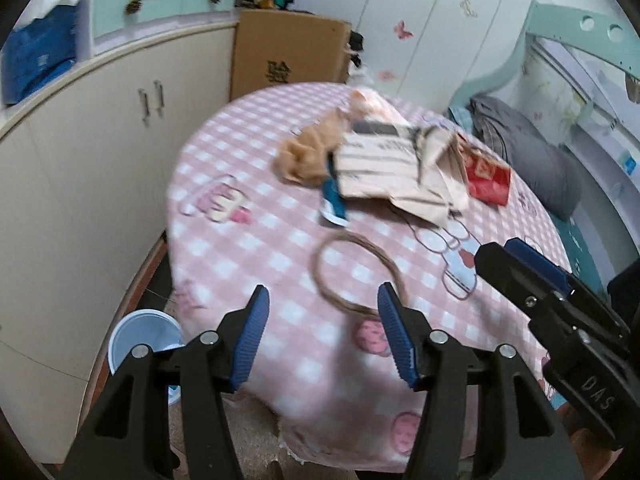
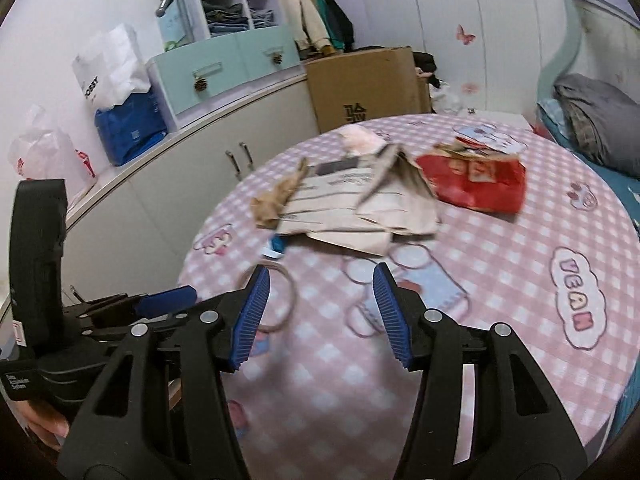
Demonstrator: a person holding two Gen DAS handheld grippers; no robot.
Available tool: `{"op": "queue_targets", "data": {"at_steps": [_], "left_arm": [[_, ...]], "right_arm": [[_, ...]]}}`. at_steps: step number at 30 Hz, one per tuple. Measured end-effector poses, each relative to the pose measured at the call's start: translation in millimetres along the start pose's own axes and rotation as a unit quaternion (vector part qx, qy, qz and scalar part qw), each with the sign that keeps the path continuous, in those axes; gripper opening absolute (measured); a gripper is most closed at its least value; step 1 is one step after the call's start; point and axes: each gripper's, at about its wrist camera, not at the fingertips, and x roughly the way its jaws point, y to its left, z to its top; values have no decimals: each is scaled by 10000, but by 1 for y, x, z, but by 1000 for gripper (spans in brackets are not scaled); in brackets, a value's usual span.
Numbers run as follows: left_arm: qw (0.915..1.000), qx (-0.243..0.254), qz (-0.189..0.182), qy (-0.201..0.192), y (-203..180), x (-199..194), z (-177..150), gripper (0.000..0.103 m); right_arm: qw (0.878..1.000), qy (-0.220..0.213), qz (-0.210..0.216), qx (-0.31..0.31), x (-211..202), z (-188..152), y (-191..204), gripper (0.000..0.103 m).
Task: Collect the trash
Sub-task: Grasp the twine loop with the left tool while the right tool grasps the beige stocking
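Trash pile (image 1: 384, 168) sits dead ahead across the counter (image 1: 248, 264); my left gripper (image 1: 322, 336) and right gripper (image 2: 320, 314) both gape empty, string loop (image 1: 356, 276) closest to the left.

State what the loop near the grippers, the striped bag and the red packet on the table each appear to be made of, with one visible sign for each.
Loop: probably twine or thin rope, matte brown; it lies in a limp, uneven ring.
Striped bag: likely paper, matte beige; it holds sharp creases and folded flaps.
Red packet: possibly coated paper or plastic film; the blur hides any sheen, though it looks crumpled and printed.
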Motion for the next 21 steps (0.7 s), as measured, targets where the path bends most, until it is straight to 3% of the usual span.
{"op": "queue_targets", "data": {"at_steps": [4,5,7,9,16,21], "left_arm": [[9999,55,137,33,-6,10,3,54],[9998,56,170,52,-5,11,4,48],[9992,199,330,66,-7,13,4,17],[9979,454,463,38,-9,15,3,5],[9992,348,171,-94,2,10,2,1],[9989,-93,24,-461,29,-2,8,1]], "right_arm": [[10000,42,42,67,0,-4,-12,54],[9999,48,51,73,1,-4,-11,54],[9999,56,71,82,2,-2,-13,54],[9999,56,86,88,3,-1,-12,54],[9998,112,162,-16,15,8,1,54],[9997,135,169,-145,22,15,12,54]]}}
